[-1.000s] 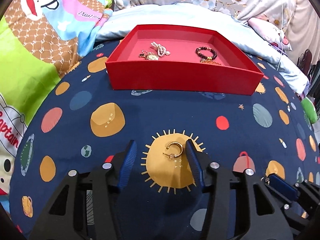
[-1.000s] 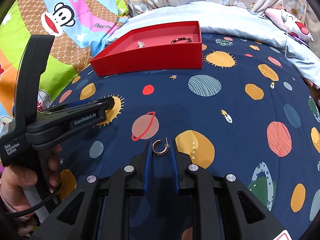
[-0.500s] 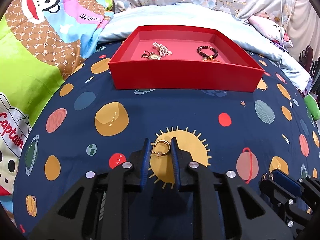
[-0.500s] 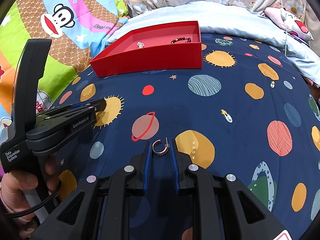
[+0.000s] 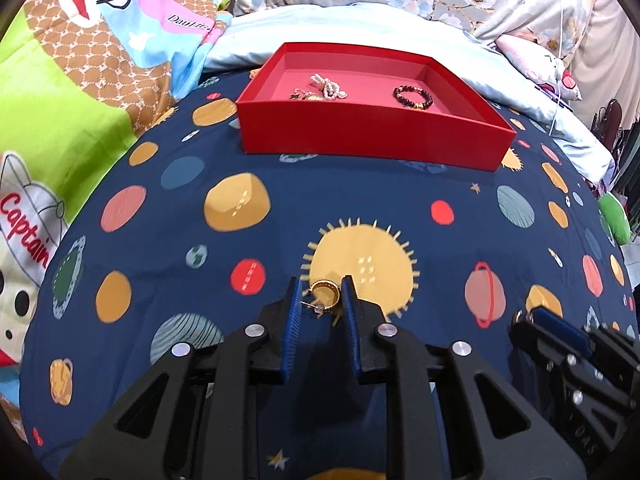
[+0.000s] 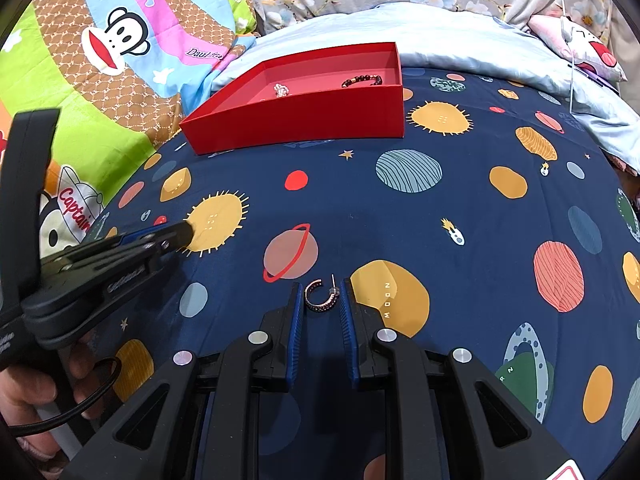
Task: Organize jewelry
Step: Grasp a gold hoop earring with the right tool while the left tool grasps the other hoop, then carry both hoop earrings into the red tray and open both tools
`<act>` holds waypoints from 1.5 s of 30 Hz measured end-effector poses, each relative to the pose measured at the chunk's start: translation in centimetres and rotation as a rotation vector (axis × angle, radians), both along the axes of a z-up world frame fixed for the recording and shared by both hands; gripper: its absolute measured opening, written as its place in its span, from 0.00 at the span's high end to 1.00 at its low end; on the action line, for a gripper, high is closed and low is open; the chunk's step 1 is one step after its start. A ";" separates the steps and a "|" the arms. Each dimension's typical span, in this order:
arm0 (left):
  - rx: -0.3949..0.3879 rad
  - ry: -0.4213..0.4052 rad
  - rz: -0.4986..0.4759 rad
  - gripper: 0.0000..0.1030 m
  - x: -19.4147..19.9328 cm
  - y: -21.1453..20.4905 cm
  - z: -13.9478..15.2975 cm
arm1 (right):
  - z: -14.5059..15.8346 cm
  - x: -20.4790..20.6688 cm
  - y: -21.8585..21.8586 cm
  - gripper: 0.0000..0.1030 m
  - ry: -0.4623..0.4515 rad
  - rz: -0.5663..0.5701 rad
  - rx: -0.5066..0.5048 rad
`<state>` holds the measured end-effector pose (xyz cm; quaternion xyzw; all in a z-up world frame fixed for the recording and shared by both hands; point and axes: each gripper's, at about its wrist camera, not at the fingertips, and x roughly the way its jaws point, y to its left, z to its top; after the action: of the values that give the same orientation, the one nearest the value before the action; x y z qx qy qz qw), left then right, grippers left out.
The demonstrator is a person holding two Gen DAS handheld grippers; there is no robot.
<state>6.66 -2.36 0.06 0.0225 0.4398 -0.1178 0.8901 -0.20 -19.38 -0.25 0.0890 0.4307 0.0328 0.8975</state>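
My left gripper (image 5: 320, 294) is shut on a gold hoop earring (image 5: 325, 295) and holds it just above the navy space-print bedspread. My right gripper (image 6: 320, 294) is shut on a dark rose hoop earring (image 6: 320, 299), low over the bedspread. A red tray (image 5: 372, 140) stands farther back and holds a pearl piece (image 5: 329, 86), a gold charm beside it, and a dark bead bracelet (image 5: 412, 97). The tray (image 6: 304, 120) also shows in the right wrist view, at the upper left. The left gripper (image 6: 176, 238) shows there too, at the left.
Cartoon monkey quilt (image 5: 80, 60) is bunched at the left. A pale blue blanket (image 5: 360, 20) and floral pillows lie behind the tray. The person's left hand (image 6: 36, 392) grips the left tool's handle. The right gripper's tip (image 5: 552, 328) shows at lower right.
My left gripper closed on the gold earring and lifted it off the sun print, moving left and up. My right gripper stays shut on its earring, unmoved.
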 end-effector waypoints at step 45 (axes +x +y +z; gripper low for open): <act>-0.121 -0.185 -0.047 0.81 7.9 -0.7 12.2 | 9.5 12.0 -3.6 0.83 -0.173 -0.023 0.027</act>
<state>14.52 -3.02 12.21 -0.0101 0.3474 -0.1625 0.9235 11.76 -22.99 9.28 0.1029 0.3500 0.0356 0.9304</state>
